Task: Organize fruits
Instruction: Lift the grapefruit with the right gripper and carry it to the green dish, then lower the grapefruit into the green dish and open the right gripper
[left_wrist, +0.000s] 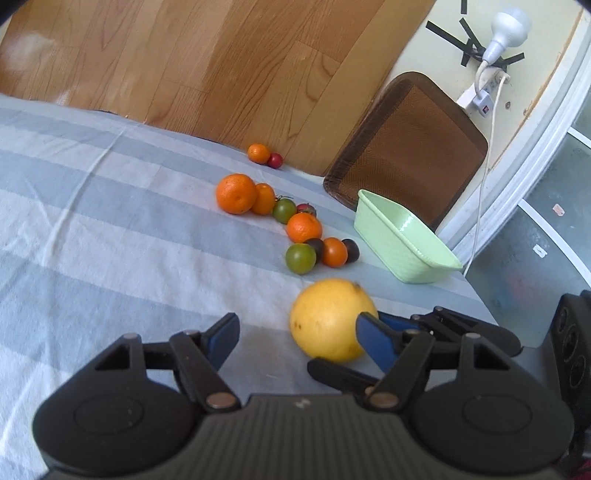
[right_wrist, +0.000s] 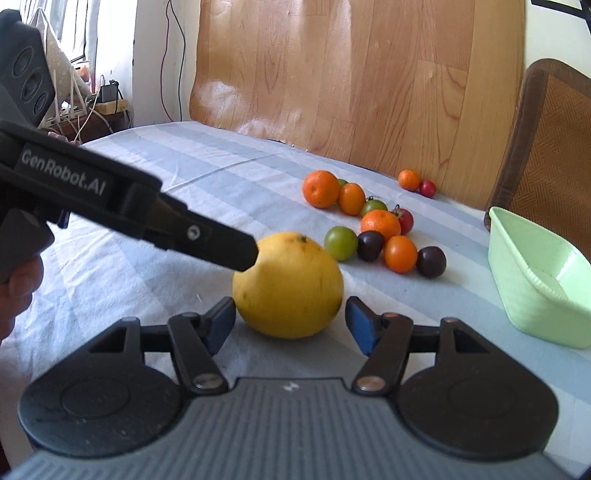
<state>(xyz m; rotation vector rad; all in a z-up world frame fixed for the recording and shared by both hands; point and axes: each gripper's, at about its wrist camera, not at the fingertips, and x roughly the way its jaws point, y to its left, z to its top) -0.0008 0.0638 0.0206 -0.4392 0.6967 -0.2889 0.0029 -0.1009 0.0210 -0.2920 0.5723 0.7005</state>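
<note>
A big yellow grapefruit (right_wrist: 288, 284) rests on the striped tablecloth (left_wrist: 110, 221). My right gripper (right_wrist: 290, 317) is open, its blue pads close on either side of the grapefruit (left_wrist: 325, 321) without clearly pressing it. My left gripper (left_wrist: 299, 338) is open too, with the fruit just beyond its right pad. Seen from the right wrist, one left finger (right_wrist: 229, 247) touches the fruit's upper left. Behind lie oranges (left_wrist: 236, 194), green tomatoes (left_wrist: 301, 258) and dark plums (right_wrist: 430, 261). The light green basket (left_wrist: 406, 236) stands empty at the right.
A small orange and a red fruit (left_wrist: 275, 160) lie at the far table edge against a wood-grain panel (left_wrist: 184, 55). A brown chair back (left_wrist: 406, 147) rises behind the basket (right_wrist: 535, 280). A hand (right_wrist: 14, 288) holds the left gripper.
</note>
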